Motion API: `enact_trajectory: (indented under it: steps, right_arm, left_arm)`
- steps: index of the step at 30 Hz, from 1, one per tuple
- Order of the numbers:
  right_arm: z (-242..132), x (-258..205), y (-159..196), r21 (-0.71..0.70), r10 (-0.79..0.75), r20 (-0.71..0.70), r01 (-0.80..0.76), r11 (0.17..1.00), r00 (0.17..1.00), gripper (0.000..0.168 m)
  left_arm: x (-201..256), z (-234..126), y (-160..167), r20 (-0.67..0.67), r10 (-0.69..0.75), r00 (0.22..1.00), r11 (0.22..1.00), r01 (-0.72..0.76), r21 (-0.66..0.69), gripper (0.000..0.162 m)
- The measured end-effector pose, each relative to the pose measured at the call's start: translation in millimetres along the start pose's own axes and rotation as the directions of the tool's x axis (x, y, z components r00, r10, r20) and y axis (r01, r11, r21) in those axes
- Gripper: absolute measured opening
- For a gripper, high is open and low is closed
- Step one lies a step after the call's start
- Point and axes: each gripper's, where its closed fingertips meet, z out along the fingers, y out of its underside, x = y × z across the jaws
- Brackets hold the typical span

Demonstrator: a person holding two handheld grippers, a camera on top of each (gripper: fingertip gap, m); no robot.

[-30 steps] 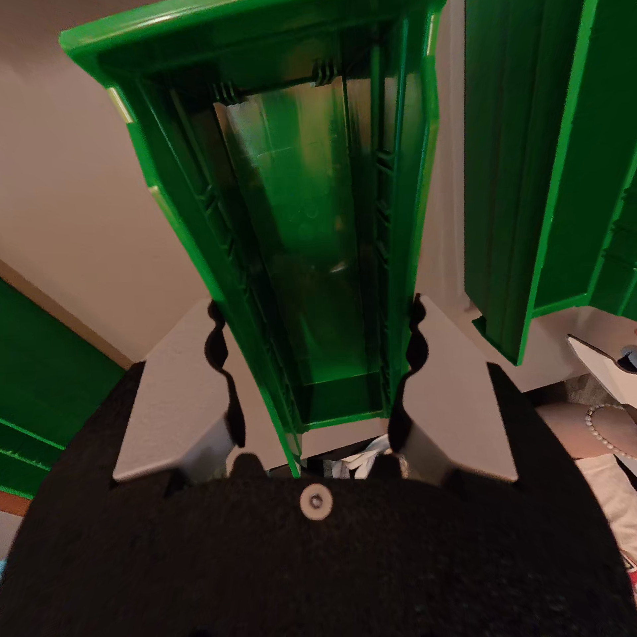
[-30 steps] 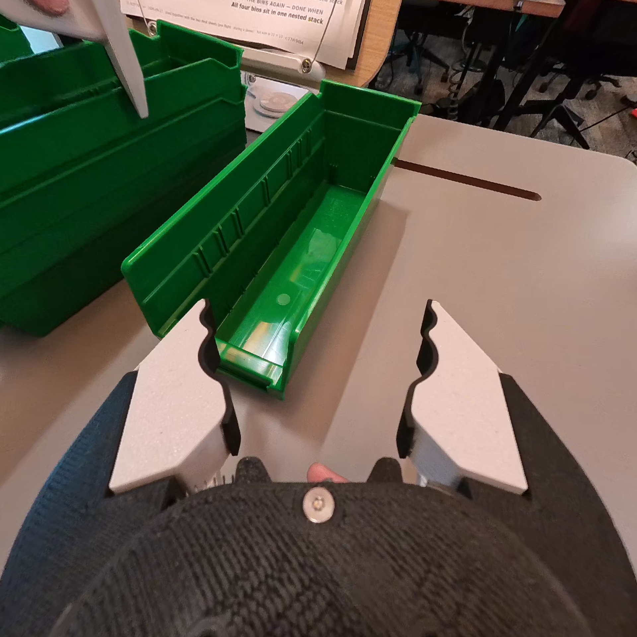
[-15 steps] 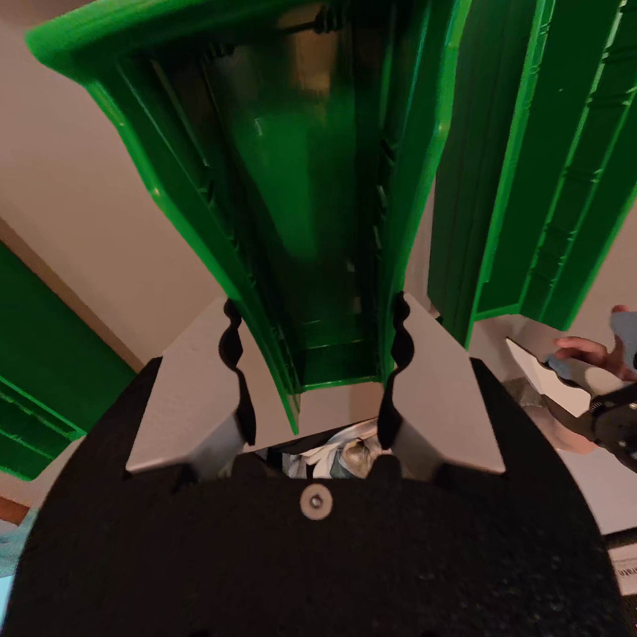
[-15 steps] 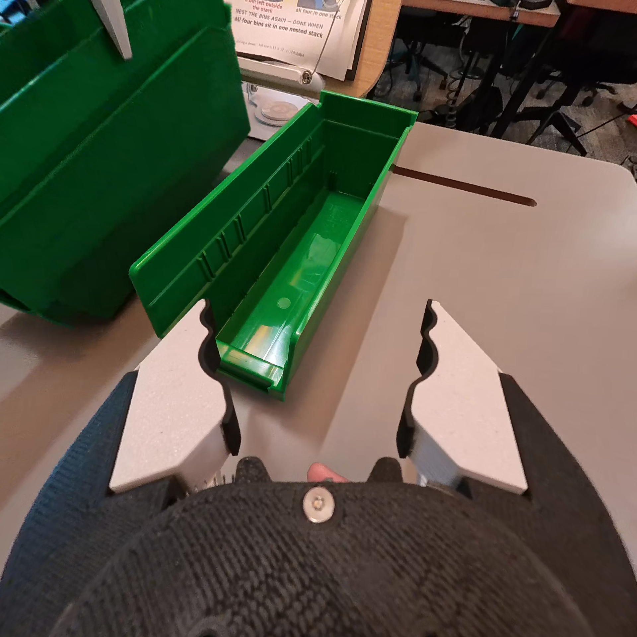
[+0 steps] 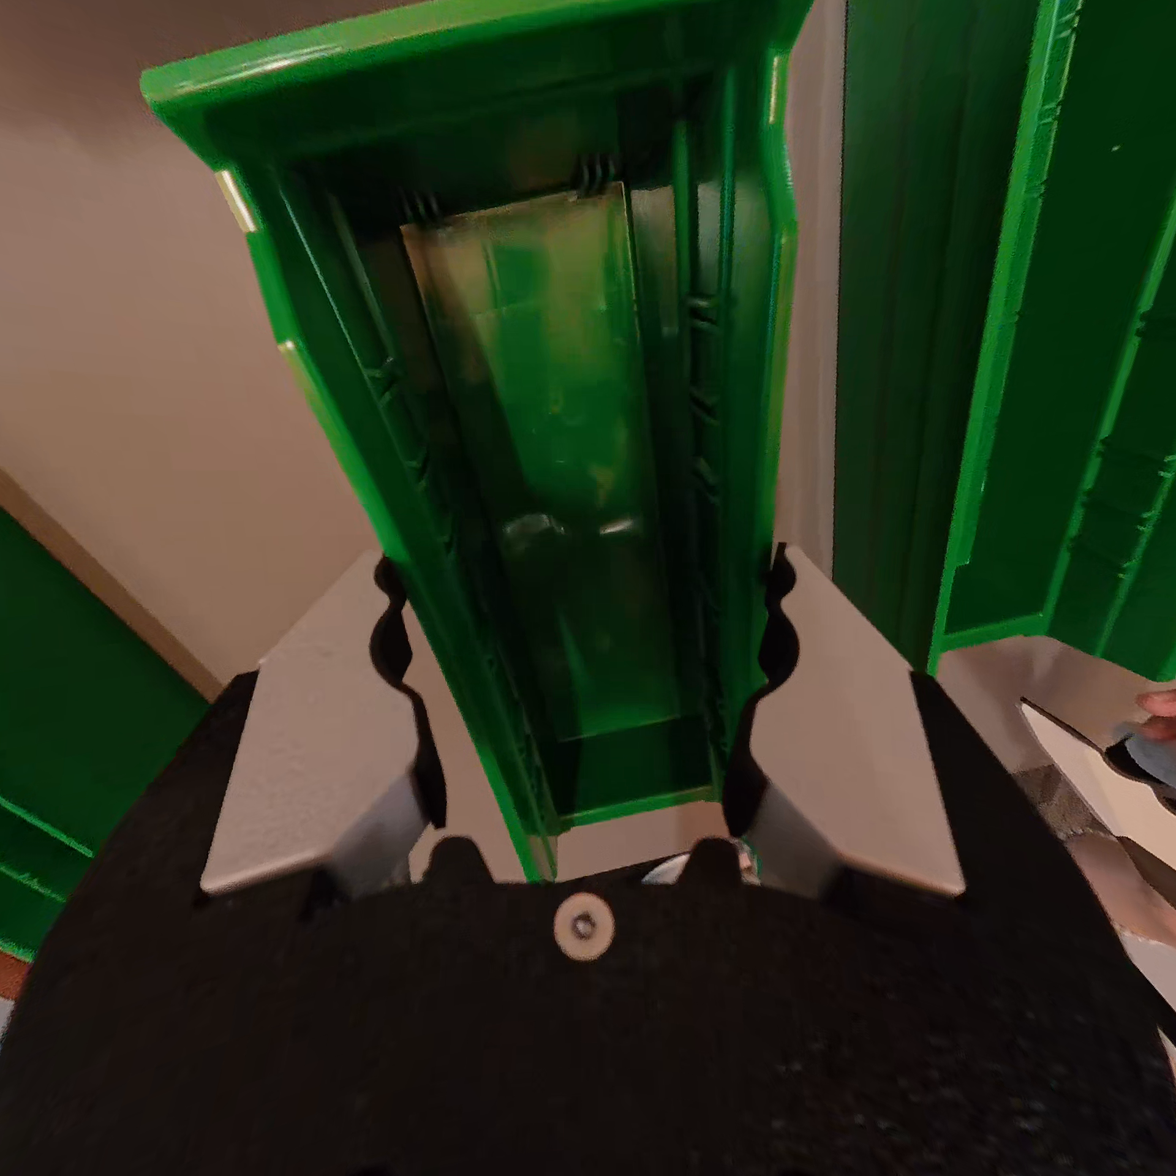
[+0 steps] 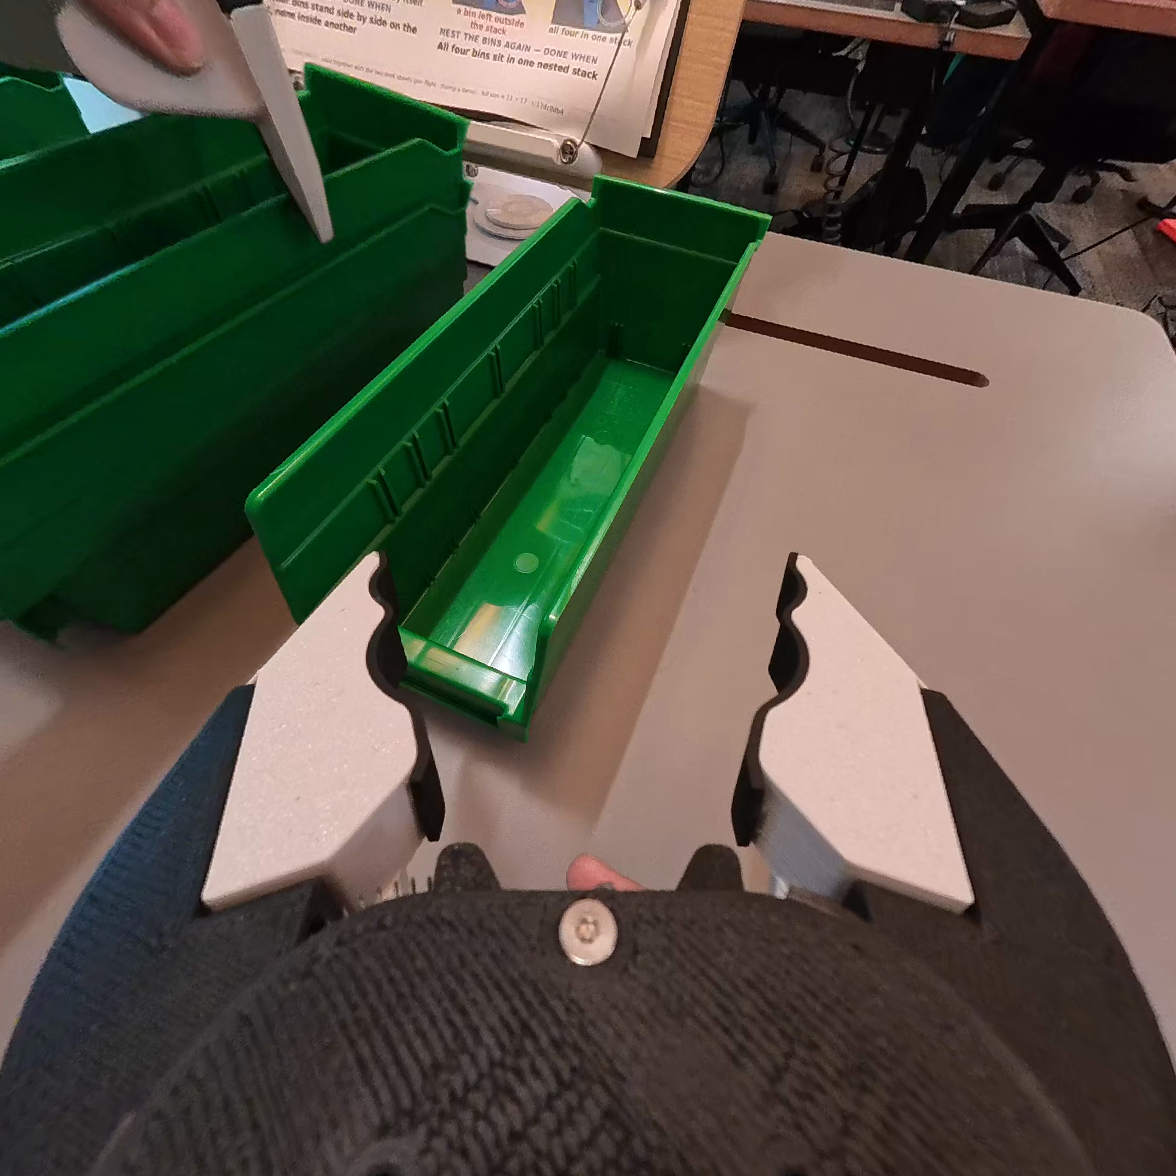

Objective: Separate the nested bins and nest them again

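A stack of nested green bins [image 6: 191, 382] stands at the left of the grey table [image 6: 891, 573]. A single green bin [image 6: 541, 477] lies apart beside it, also at the right of the left wrist view [image 5: 1018, 318]. My left gripper [image 5: 582, 566] is open and straddles the near end of the stack's top bin [image 5: 560, 413]. Its right finger touches the bin's right wall and its left finger stands off the left wall. One of its fingers [image 6: 286, 127] shows over the stack. My right gripper [image 6: 585, 560] is open and empty, above the single bin's near end.
Another green bin [image 5: 63, 700] lies left of the stack. A printed sheet [image 6: 509, 51] hangs behind the table, with a white round object [image 6: 515, 210] below it. A dark slot [image 6: 853, 350] cuts the tabletop at the right. Chair legs stand beyond the table.
Half a second ago the left jaws were narrower on the bin and the stack was tipped up. Now the jaws are wider and the stack sits flat. The right gripper has barely moved.
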Motion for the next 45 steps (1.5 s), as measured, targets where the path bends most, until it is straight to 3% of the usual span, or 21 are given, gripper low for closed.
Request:
enact_trajectory:
  steps: [11,14,19,32,41,45]
  right_arm:
    - [6.1,-8.7,3.7,-0.020,-0.017,0.013,0.017,1.000,1.000,0.118]
    - [5.7,-12.7,2.6,-0.020,-0.031,0.015,0.031,0.999,0.999,0.118]
    - [3.9,-15.9,-0.9,-0.010,-0.042,0.016,0.042,0.999,0.999,0.118]
    - [0.6,-11.5,-3.0,-0.001,-0.028,0.012,0.028,1.000,1.000,0.118]
    - [-0.4,-10.6,-4.1,0.004,-0.028,0.009,0.027,1.000,1.000,0.118]
    - [-0.3,-10.6,-3.6,0.002,-0.028,0.011,0.028,1.000,1.000,0.118]
  left_arm:
    - [2.6,-6.1,41.0,0.090,0.054,0.995,0.994,-0.045,-0.100,0.114]
    - [2.5,1.0,53.5,0.108,0.065,0.992,0.988,-0.049,-0.144,0.121]
    - [3.7,2.1,53.1,0.101,0.066,0.993,0.992,-0.054,-0.110,0.117]
    - [1.8,7.6,63.6,0.107,0.129,0.986,0.986,-0.116,-0.120,0.132]
    - [3.9,7.8,67.4,0.112,0.144,0.983,0.980,-0.125,-0.155,0.107]
    - [2.2,5.6,69.5,0.101,0.131,0.986,0.977,-0.111,-0.184,0.103]
